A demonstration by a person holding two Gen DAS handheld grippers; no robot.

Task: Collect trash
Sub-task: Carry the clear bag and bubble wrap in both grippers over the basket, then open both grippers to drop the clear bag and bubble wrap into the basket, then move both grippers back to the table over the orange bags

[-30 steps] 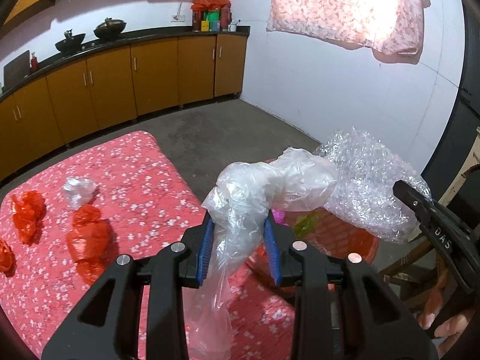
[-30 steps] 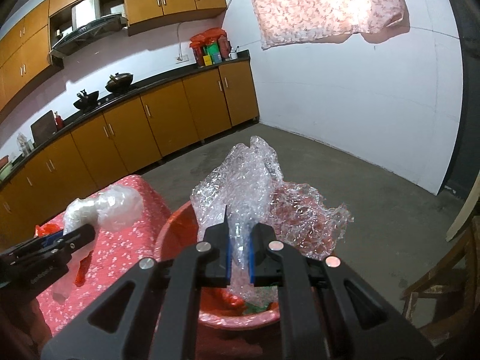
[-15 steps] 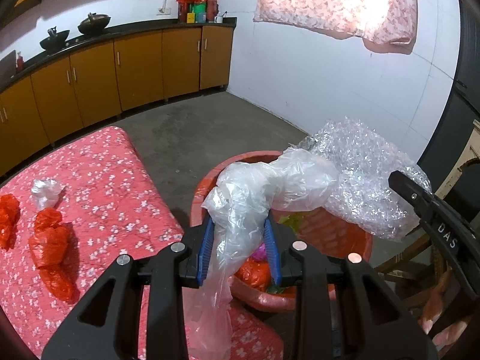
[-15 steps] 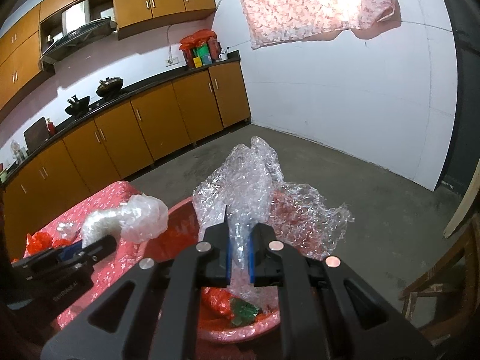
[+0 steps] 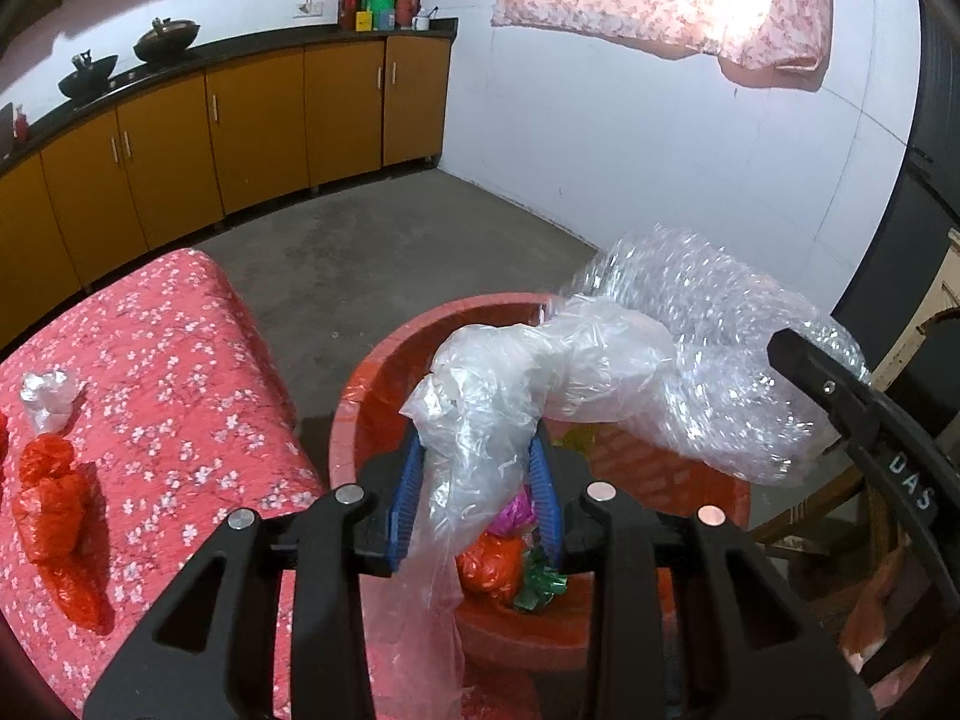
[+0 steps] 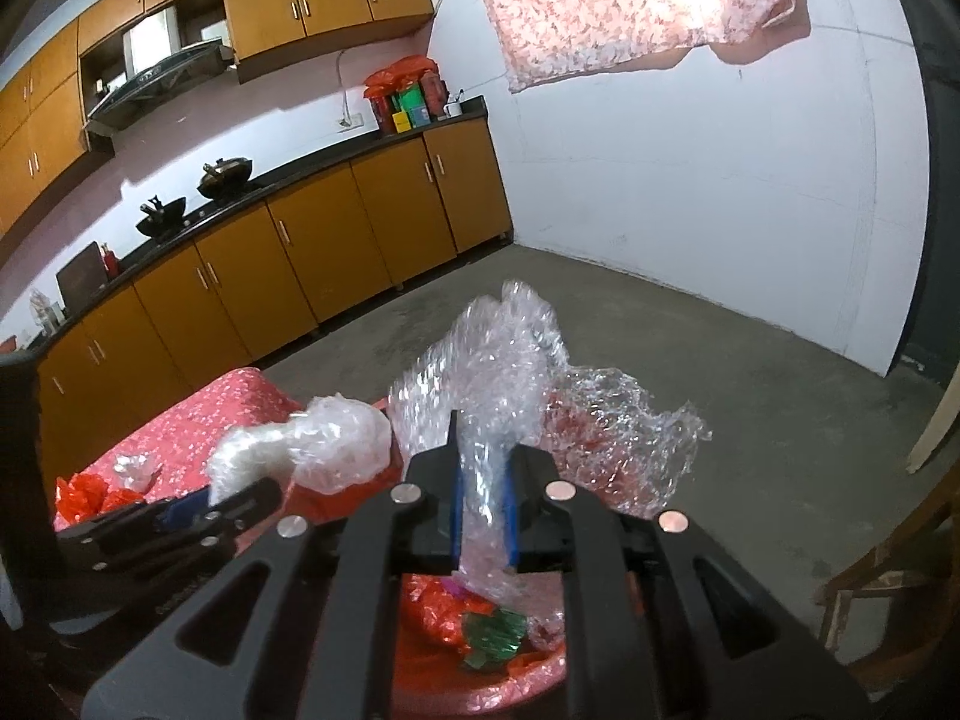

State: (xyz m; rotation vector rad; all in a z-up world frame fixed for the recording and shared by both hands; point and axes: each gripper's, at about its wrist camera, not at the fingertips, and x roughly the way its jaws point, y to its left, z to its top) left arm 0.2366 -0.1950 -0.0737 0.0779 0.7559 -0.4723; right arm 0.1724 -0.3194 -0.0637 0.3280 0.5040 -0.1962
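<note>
While both loads hang above the red basin (image 5: 384,372), the left gripper (image 5: 474,492) pinches a clear plastic bag (image 5: 540,372) and the right gripper (image 6: 485,504) pinches bubble wrap (image 6: 498,360); both jaws are beginning to ease apart. Next move, probably: drop both in.

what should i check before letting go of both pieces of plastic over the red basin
1. Left gripper pinches the clear plastic bag: ok.
2. Right gripper pinches the bubble wrap: ok.
3. Bag above the red basin: ok for the bunched top; its loose tail hangs near the basin's near rim, cannot tell which side it would fall.
4. Bubble wrap above the basin: partly ok, one flap spreads out toward the far rim.
5. Room in the basin: ok, only a few wrappers at the bottom.
6. Trash left on the floral cloth: not ok, a red bag and a small clear wad remain.
</note>
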